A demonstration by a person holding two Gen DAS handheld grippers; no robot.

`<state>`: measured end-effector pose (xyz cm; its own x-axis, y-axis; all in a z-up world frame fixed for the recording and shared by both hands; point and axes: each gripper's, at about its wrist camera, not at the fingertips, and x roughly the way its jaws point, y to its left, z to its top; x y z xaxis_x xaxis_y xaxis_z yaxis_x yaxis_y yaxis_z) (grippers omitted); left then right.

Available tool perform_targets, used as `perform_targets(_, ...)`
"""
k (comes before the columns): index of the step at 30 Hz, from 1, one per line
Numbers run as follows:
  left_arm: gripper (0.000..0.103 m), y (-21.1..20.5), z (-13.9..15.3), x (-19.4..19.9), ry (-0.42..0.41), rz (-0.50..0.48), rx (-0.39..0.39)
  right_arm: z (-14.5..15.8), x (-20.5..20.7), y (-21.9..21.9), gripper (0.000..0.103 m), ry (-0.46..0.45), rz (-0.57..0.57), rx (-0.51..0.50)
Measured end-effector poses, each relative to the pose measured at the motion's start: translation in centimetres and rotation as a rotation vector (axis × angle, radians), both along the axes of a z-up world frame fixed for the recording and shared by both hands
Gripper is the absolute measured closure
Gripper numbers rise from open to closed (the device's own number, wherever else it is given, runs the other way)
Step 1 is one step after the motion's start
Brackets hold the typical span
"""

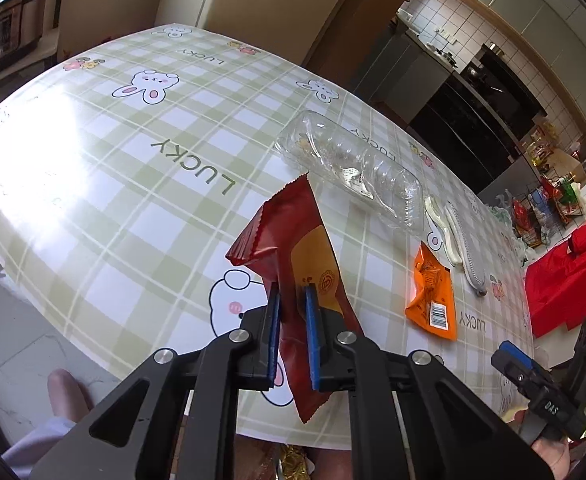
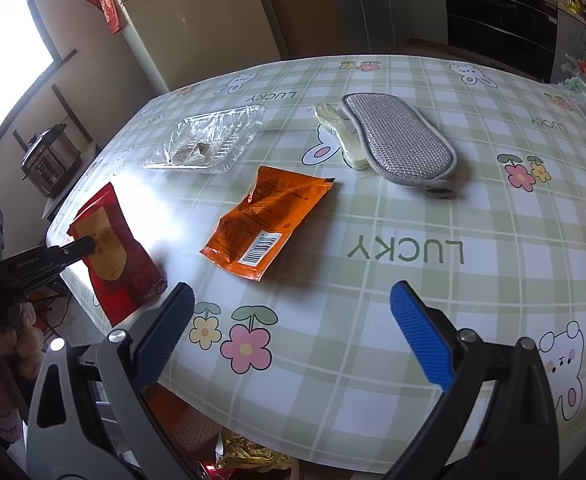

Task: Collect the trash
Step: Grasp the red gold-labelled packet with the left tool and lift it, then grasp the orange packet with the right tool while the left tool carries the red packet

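At the bottom of the left wrist view, the left gripper has its blue pads pinched on a red snack wrapper, which stands up from the jaws toward the frame's centre, above the green checked tablecloth. To its right lie an orange packet and, further up, a clear plastic tray. In the right wrist view, the right gripper fills the lower frame with its fingers spread wide and nothing between them; a grey scrubbing pad lies at upper right.
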<state>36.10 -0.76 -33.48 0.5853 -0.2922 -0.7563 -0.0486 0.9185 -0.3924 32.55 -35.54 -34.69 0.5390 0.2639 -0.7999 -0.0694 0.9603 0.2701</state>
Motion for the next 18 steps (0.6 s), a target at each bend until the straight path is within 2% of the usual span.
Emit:
perform_targets(5, 0.092, 1.5, 0.5, -1.2, -0.032, 0.008, -0.002, -0.7, 2.3, 1.7, 0.006, 0.025, -0.001, 0.011)
perform_targets(11, 0.093, 2.7, 1.0, -2.2, -0.055, 0.018, -0.027, -2.1, 5.9, 4.7, 0.006, 0.06, -0.036, -0.039)
perform_targets(18, 0.093, 3.8, 1.5, -3.3, -0.087, 0.019, -0.022, -3.6, 9.0, 8.0, 0.006, 0.091, -0.088, -0.198)
